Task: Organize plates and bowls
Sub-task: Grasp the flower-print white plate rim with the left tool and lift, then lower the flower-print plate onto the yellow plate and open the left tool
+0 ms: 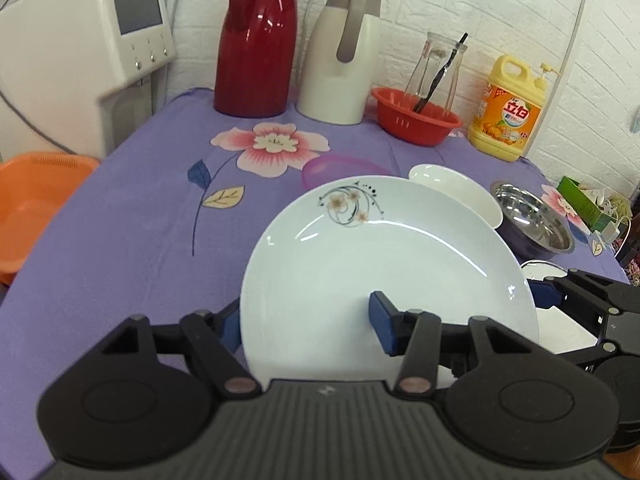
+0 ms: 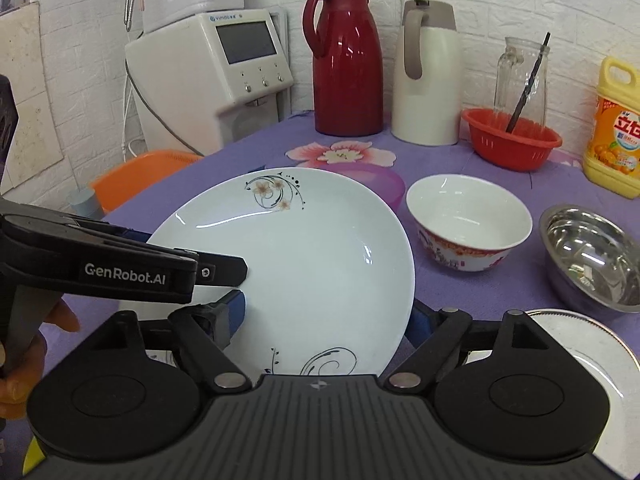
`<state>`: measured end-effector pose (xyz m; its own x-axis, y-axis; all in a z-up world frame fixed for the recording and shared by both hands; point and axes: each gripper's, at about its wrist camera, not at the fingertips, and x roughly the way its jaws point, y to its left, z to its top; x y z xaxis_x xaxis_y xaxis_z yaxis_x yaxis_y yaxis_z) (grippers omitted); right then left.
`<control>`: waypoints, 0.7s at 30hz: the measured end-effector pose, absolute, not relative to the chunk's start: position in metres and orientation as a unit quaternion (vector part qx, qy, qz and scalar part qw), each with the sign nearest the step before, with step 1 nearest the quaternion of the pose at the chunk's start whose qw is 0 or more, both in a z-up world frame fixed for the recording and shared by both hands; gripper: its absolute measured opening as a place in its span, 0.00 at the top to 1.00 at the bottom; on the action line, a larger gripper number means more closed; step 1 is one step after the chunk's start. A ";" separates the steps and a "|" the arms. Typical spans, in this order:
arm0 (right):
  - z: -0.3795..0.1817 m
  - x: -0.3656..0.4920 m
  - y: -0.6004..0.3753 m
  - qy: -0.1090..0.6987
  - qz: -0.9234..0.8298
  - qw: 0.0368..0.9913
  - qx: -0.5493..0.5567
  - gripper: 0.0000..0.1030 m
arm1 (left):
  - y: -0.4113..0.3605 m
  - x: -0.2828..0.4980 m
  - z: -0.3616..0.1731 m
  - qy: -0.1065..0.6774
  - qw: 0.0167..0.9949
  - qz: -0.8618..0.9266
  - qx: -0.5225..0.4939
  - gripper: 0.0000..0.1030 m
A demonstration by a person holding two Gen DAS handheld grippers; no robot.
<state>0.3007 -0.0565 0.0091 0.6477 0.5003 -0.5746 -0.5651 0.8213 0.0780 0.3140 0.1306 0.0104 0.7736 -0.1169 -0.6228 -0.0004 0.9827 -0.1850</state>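
Note:
A white plate with a flower print (image 1: 384, 264) (image 2: 312, 264) is held tilted above the purple cloth. My left gripper (image 1: 306, 324) is shut on its left rim, one finger above and one below; it shows from the side in the right wrist view (image 2: 224, 270). My right gripper (image 2: 328, 320) straddles the plate's near edge with its fingers wide apart; its fingers show in the left wrist view (image 1: 560, 292). A white bowl with a red pattern (image 2: 468, 220) (image 1: 460, 188), a steel bowl (image 2: 596, 256) (image 1: 536, 220) and a pink bowl (image 2: 376, 180) (image 1: 336, 166) stand behind the plate.
Another plate (image 2: 592, 360) lies at the near right. At the back stand a red flask (image 2: 344, 60), a white flask (image 2: 428, 76), a red basket (image 2: 512, 138) with a glass jug, and a yellow detergent bottle (image 2: 616, 132). An orange basin (image 1: 36, 200) sits off the left edge.

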 end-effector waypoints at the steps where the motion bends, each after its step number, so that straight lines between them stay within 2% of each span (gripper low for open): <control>1: 0.013 0.295 -0.058 0.293 0.292 0.909 -0.052 0.00 | 0.129 0.310 0.015 0.330 0.940 -0.030 -0.086 0.51; 10: 0.035 0.238 -0.068 0.272 0.285 0.918 -0.051 0.00 | 0.113 0.250 0.037 0.306 0.948 -0.036 -0.076 0.51; 21: 0.001 0.149 -0.081 0.298 0.267 0.916 -0.041 0.00 | 0.097 0.169 -0.002 0.336 0.937 -0.045 -0.080 0.51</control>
